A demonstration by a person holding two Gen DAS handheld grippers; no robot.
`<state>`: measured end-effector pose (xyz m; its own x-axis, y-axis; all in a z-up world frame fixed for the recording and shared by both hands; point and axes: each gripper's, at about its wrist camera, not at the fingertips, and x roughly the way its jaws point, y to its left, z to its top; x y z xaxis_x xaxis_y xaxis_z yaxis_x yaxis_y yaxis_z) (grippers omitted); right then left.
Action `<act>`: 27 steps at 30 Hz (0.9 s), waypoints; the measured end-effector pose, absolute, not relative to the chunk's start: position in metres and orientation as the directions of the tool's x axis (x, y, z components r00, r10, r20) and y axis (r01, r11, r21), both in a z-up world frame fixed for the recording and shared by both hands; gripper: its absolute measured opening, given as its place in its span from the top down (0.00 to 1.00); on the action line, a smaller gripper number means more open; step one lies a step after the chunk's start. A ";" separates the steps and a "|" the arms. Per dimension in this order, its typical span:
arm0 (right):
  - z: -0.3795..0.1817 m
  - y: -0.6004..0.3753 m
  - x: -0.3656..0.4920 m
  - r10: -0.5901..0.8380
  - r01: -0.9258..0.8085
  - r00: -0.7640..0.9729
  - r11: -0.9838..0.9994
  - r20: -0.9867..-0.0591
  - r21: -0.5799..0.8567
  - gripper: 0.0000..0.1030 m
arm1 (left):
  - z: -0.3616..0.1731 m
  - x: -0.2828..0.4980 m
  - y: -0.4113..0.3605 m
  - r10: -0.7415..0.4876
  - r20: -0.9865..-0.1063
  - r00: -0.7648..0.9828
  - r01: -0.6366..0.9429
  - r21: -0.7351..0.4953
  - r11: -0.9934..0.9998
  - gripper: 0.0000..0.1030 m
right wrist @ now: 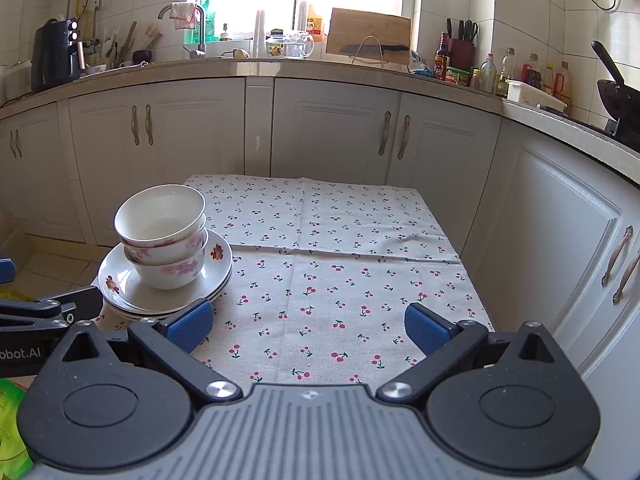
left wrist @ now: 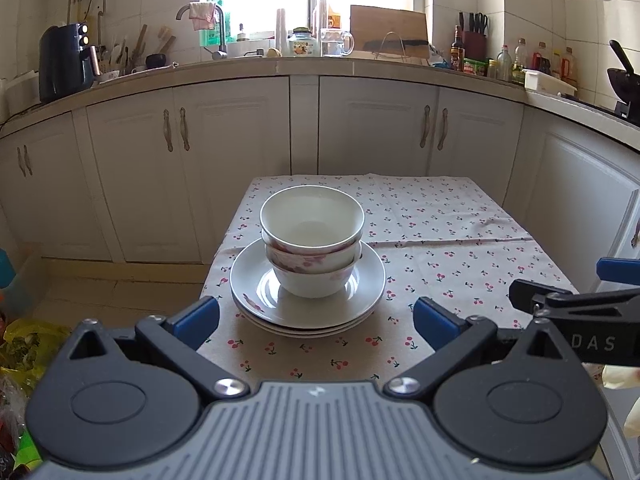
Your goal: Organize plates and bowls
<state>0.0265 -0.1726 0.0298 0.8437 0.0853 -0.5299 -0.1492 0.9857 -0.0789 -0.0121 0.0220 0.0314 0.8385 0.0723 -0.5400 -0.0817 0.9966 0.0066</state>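
Note:
Three white bowls with pink flowers point(left wrist: 313, 240) point(right wrist: 162, 232) are nested in one stack. They stand on a pile of white plates point(left wrist: 308, 304) point(right wrist: 132, 300) at the near left of the cherry-print tablecloth point(left wrist: 432, 248) point(right wrist: 340, 264). My left gripper point(left wrist: 316, 320) is open just in front of the plates, its blue fingers apart on either side and holding nothing. My right gripper point(right wrist: 308, 326) is open over bare cloth to the right of the stack, and it is empty. Each gripper shows at the edge of the other's view.
White kitchen cabinets point(right wrist: 332, 128) run behind and to the right of the small table. The counter holds a sink tap point(left wrist: 218, 28), a black appliance point(left wrist: 64, 60), bottles point(right wrist: 500, 72) and a wok point(right wrist: 618, 96). Bags lie on the floor at left point(left wrist: 24, 344).

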 end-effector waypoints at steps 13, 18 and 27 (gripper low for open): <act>0.030 -0.175 0.027 0.084 -0.143 0.845 0.987 -0.527 -0.073 0.00 | 0.032 -0.012 0.021 0.064 -0.541 0.839 -0.073 0.004 0.997 0.01; 0.030 -0.175 0.027 0.082 -0.141 0.846 0.987 -0.526 -0.073 0.00 | 0.032 -0.013 0.020 0.063 -0.540 0.839 -0.073 0.003 0.997 0.01; 0.030 -0.174 0.027 0.073 -0.131 0.849 0.988 -0.524 -0.076 0.00 | 0.032 -0.012 0.019 0.062 -0.542 0.838 -0.071 0.004 0.997 0.01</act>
<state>0.0266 -0.1737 0.0295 0.8489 0.0727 -0.5236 -0.1314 0.9884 -0.0759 -0.0122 0.0195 0.0321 0.8383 0.0623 -0.5417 -0.0714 0.9974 0.0042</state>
